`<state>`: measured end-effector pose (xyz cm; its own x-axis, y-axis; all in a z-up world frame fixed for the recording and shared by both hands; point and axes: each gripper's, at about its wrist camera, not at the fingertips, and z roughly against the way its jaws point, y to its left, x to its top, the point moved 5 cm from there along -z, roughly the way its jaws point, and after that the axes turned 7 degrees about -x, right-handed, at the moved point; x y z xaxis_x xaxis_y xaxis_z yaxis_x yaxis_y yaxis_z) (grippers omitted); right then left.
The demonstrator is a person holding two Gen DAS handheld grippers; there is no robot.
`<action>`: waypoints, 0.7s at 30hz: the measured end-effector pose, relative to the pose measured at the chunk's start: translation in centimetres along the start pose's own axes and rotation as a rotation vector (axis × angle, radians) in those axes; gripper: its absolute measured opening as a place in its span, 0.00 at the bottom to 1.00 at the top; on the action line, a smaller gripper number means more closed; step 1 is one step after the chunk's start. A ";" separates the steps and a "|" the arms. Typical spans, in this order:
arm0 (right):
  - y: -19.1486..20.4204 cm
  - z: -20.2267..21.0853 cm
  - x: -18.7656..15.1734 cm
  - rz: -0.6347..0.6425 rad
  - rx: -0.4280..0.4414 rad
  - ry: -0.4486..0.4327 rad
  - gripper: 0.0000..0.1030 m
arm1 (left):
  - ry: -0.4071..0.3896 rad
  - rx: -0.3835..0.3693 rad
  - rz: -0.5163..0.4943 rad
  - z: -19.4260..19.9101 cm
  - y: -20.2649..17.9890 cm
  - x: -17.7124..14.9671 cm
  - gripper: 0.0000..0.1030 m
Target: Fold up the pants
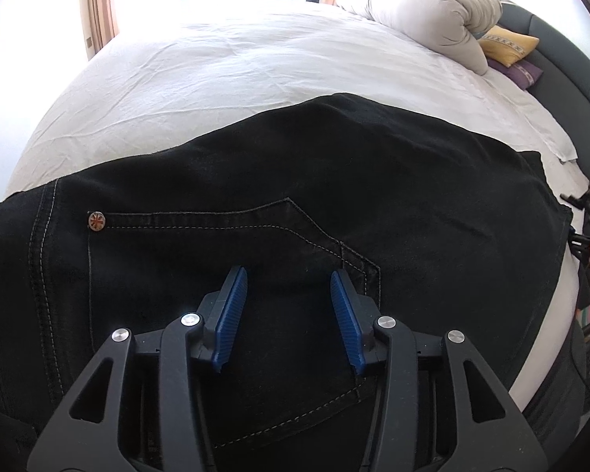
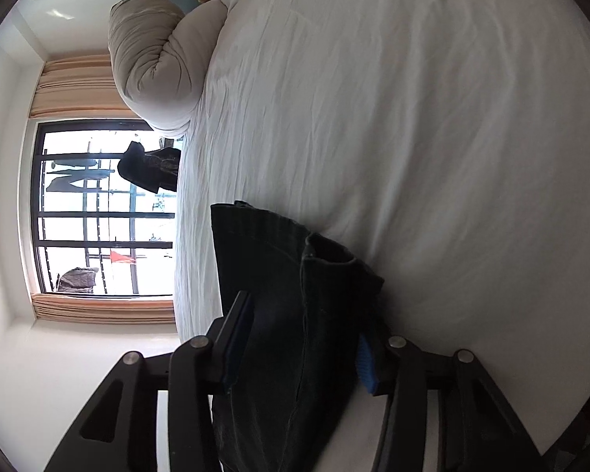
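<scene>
Black denim pants lie spread across the white bed. The back pocket and a metal rivet show in the left wrist view. My left gripper is open and hovers just above the pocket, its blue pads apart with nothing between them. In the right wrist view, rolled sideways, my right gripper is open wide around the leg end of the pants. Layered dark cloth lies between its fingers. The right gripper also shows at the far right of the left wrist view.
A rolled grey duvet lies at the head of the bed, with yellow and purple cushions against the grey headboard. A window with curtains stands beyond the far bed edge. White sheet stretches beyond the pants.
</scene>
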<state>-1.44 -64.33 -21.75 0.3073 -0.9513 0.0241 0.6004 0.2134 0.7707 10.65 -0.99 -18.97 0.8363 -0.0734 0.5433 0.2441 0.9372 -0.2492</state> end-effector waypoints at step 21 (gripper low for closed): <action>2.0 2.3 -1.4 0.111 -0.010 -0.121 0.08 | -0.004 0.030 -0.007 0.4 -1.1 0.0 0.42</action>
<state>-2.41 -63.05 -18.78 0.2812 -0.9415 0.1856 0.5749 0.3202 0.7530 10.21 -1.84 -18.37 0.8326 -0.0787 0.5482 0.2354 0.9463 -0.2216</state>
